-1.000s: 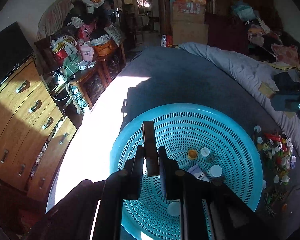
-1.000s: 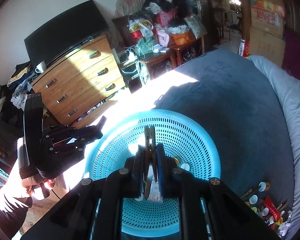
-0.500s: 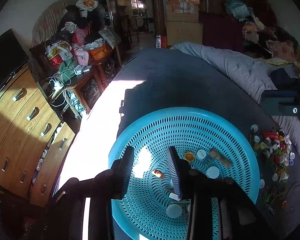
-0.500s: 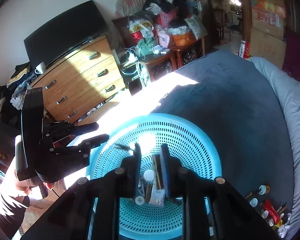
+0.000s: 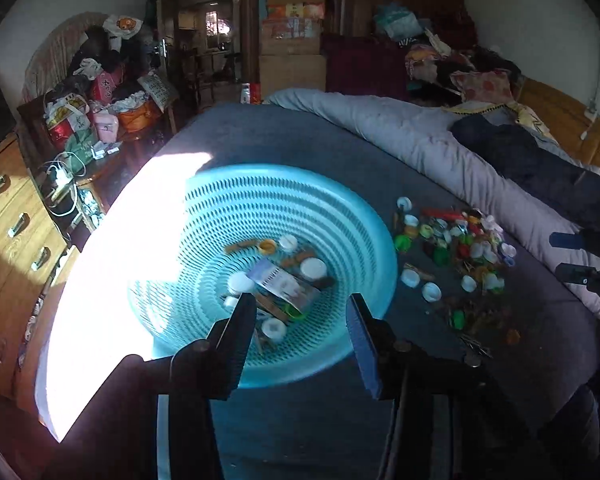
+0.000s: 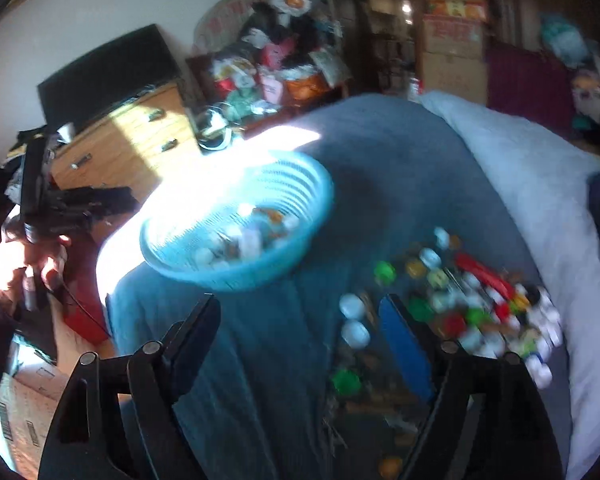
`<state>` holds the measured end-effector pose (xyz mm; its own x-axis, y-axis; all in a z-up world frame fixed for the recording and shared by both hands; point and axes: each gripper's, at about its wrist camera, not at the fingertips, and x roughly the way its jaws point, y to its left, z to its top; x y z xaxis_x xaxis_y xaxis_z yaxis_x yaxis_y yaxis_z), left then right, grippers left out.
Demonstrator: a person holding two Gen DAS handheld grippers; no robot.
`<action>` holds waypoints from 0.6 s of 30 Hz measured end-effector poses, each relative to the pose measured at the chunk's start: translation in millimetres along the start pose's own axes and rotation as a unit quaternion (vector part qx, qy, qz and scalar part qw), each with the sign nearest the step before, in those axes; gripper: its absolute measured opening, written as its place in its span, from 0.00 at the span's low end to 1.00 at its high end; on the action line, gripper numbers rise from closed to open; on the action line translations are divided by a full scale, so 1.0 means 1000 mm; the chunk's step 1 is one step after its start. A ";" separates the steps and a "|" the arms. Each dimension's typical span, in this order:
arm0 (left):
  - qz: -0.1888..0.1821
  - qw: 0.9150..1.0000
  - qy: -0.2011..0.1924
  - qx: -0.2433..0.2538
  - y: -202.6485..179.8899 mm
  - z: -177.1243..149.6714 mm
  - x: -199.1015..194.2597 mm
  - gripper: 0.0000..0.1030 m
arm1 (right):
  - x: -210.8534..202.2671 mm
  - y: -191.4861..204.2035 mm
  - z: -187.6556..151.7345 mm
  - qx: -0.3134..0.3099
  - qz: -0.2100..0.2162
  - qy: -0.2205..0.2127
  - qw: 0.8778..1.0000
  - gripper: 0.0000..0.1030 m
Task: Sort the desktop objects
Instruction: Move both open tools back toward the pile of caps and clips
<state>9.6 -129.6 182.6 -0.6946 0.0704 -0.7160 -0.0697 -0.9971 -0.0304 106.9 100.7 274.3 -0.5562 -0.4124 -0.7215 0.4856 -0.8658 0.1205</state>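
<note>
A perforated turquoise basket [image 5: 340,216] sits on a grey-blue blanket and holds white caps, brown sticks and a small printed packet [image 5: 284,284]. It also shows in the right wrist view [image 6: 300,256]. A pile of coloured bottle caps and small bits [image 5: 456,248] lies to its right, and appears blurred in the right wrist view [image 6: 460,304]. My left gripper [image 5: 300,312] is open and empty over the basket's near rim. My right gripper [image 6: 300,312] is open and empty, above the blanket between basket and pile.
A rolled lavender duvet [image 5: 440,148] runs along the far right of the bed. A wooden chest of drawers [image 5: 8,216] and a cluttered side table [image 5: 88,128] stand to the left. Bright sunlight washes out the bed's left edge [image 5: 112,248].
Both grippers held sticks over the basket, opened and dropped them in. Both have pulled back; the right one has swung right toward the cap pile.
</note>
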 end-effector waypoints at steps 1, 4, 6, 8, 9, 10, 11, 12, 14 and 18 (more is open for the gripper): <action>-0.009 1.000 0.012 0.000 -0.013 -0.010 0.010 0.47 | -0.006 -0.016 -0.028 0.022 -0.019 0.010 1.000 0.79; -0.052 0.998 0.043 0.018 -0.066 -0.036 0.047 0.47 | -0.023 -0.049 -0.102 0.090 -0.045 0.029 0.994 0.80; -0.071 0.995 0.060 0.034 -0.108 -0.047 0.075 0.47 | -0.036 -0.059 -0.137 0.123 -0.071 0.026 0.989 0.86; -0.075 0.993 0.076 0.052 -0.141 -0.053 0.103 0.47 | -0.049 -0.066 -0.162 0.138 -0.101 0.020 0.985 0.99; -0.079 0.992 0.089 0.050 -0.154 -0.055 0.118 0.47 | -0.055 -0.067 -0.174 0.144 -0.113 0.015 0.983 0.99; -0.081 0.991 0.100 0.048 -0.161 -0.056 0.133 0.47 | -0.061 -0.069 -0.184 0.152 -0.116 0.012 0.981 1.00; -0.071 0.990 0.107 0.051 -0.172 -0.058 0.146 0.47 | -0.066 -0.072 -0.192 0.161 -0.119 0.008 0.980 1.00; -0.051 0.991 0.110 0.057 -0.179 -0.058 0.159 0.47 | -0.070 -0.074 -0.200 0.169 -0.125 0.005 0.978 1.00; -0.028 0.989 0.127 0.066 -0.193 -0.062 0.185 0.47 | -0.078 -0.079 -0.215 0.183 -0.134 0.005 0.974 1.00; -0.048 0.984 0.121 0.118 -0.226 -0.072 0.192 0.48 | -0.078 -0.094 -0.240 0.217 -0.119 0.012 0.969 1.00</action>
<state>-56.7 107.5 1.5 -0.4880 0.1272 -0.8635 -0.3120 -0.9494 0.0364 266.4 282.2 155.1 -0.5997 -0.1845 -0.7786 0.0130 -0.9752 0.2211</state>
